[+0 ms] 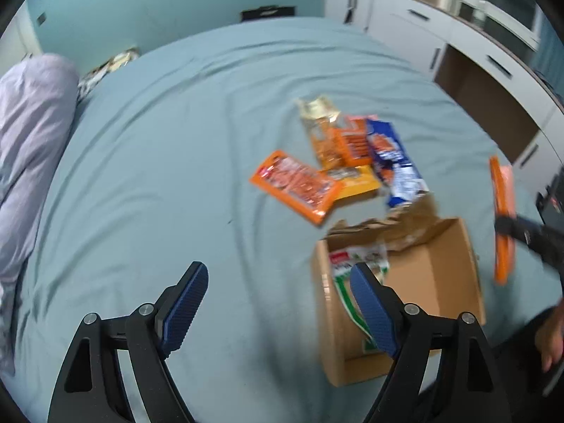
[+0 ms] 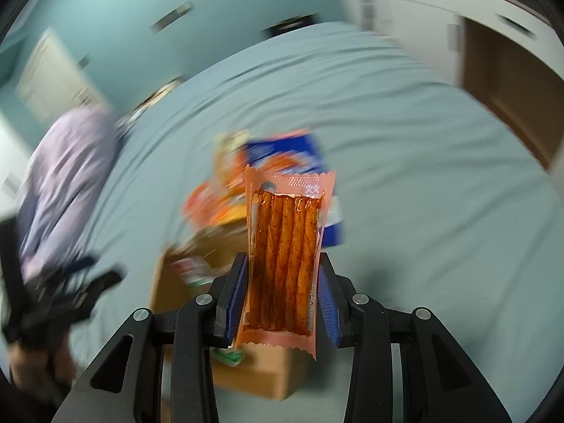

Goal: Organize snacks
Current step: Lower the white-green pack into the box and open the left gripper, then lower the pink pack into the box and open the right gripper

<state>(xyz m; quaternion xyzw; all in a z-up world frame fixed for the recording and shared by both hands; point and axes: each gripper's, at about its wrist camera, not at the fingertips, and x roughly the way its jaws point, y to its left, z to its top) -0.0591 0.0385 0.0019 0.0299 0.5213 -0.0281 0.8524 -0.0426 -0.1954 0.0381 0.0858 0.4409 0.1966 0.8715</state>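
Note:
My right gripper is shut on a pink packet of orange spicy sticks and holds it upright above the near end of an open cardboard box. The same packet shows edge-on at the right of the left wrist view. My left gripper is open and empty, over the bed just left of the box. A green and white snack bag lies inside the box. A pile of snack packets lies beyond it: an orange packet, a yellow one, a blue bag.
Everything rests on a bed with a light blue sheet. A lilac pillow lies at the left. White drawers and cabinets run along the right side. The right wrist view is blurred by motion.

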